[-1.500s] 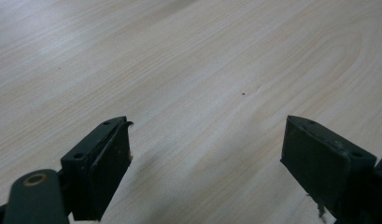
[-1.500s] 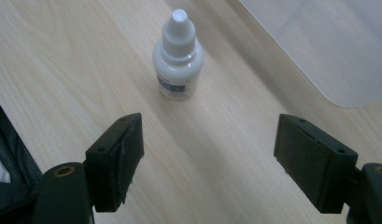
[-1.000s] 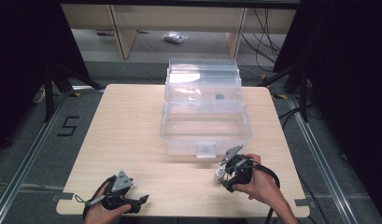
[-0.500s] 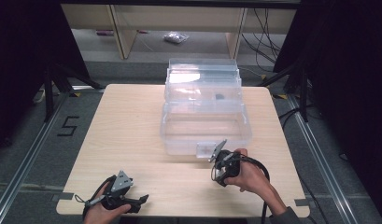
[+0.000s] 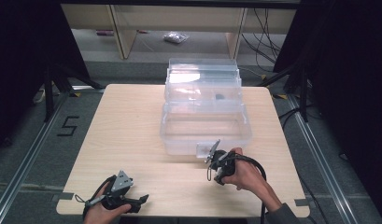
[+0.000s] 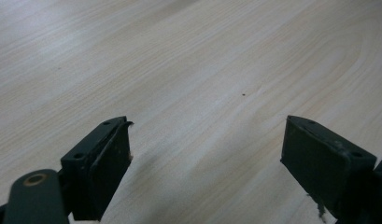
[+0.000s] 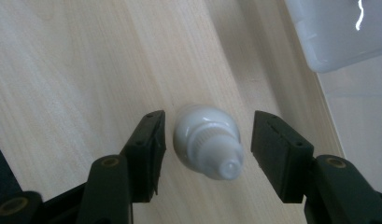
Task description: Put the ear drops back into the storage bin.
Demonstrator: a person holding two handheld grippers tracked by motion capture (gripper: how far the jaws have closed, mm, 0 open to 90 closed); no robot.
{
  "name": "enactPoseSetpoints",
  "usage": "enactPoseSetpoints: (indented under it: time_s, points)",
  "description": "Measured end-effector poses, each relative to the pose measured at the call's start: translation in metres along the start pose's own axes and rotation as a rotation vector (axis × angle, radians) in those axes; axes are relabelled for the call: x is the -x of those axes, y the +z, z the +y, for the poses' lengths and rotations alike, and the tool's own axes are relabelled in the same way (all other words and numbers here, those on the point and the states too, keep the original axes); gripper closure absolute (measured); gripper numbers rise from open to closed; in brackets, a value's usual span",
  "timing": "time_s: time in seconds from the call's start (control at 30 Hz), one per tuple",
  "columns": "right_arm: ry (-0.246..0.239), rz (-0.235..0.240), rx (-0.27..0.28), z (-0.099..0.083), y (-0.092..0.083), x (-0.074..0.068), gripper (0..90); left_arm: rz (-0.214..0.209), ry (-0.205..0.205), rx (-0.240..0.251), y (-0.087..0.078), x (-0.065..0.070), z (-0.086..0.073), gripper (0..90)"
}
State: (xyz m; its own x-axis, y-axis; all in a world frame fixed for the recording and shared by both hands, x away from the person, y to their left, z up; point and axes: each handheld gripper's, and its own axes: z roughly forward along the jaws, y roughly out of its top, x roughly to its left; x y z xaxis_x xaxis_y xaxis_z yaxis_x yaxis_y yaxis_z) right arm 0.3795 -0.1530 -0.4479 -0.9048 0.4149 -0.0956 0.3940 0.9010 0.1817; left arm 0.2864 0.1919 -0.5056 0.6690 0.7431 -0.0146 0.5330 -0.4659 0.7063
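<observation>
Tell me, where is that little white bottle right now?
In the right gripper view the white bottle stands on the wooden table, between the right tongs with a gap on each side, near the clear plastic box.

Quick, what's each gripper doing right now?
Left gripper: open, holding nothing.
Right gripper: open, closing around a white bottle, not touching it yet.

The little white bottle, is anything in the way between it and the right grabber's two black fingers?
No, nothing visible. The little white bottle stands on the table right between the right gripper's jaws, which have just been closing around it. A thin gap of bare wood shows on each side, so the pads don't touch it yet.
</observation>
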Motion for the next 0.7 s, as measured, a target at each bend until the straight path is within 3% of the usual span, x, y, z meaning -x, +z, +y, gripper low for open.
enactPoseSetpoints:
  time_s: [0.1,0.33,0.4,0.43,0.5,0.53,0.57,0.67,0.7]
  points:
    - [0.015,-0.002,-0.012,0.000,0.001,0.000,48.2,-0.001,-0.009,0.003,0.001,0.001,0.000,15.1]
    - [-0.039,0.014,-0.022,0.001,0.004,0.003,59.4,-0.006,-0.022,0.009,0.001,0.001,0.000,15.1]
    - [-0.028,0.006,-0.039,0.002,0.002,0.001,59.8,-0.010,-0.008,-0.004,0.000,0.000,0.000,15.1]
    - [-0.052,0.012,-0.031,0.002,0.003,0.003,60.0,-0.012,0.011,-0.021,-0.001,-0.001,0.000,15.1]
    - [-0.033,0.015,-0.037,0.003,0.001,0.001,60.0,-0.011,0.009,-0.018,-0.001,-0.001,0.000,15.1]
    - [-0.059,0.017,-0.017,0.002,0.002,0.004,60.1,-0.009,-0.001,-0.007,0.000,-0.001,0.000,15.1]
    - [-0.013,0.013,-0.020,0.003,-0.003,0.002,60.1,-0.010,-0.002,-0.004,0.000,-0.001,0.000,15.1]
    - [-0.024,0.006,-0.018,0.001,-0.006,0.005,60.1,-0.006,0.025,-0.032,-0.001,-0.003,0.000,15.1]
    - [0.000,0.029,0.006,0.000,-0.011,0.006,60.1,-0.008,-0.004,-0.006,0.000,0.000,0.000,15.1]
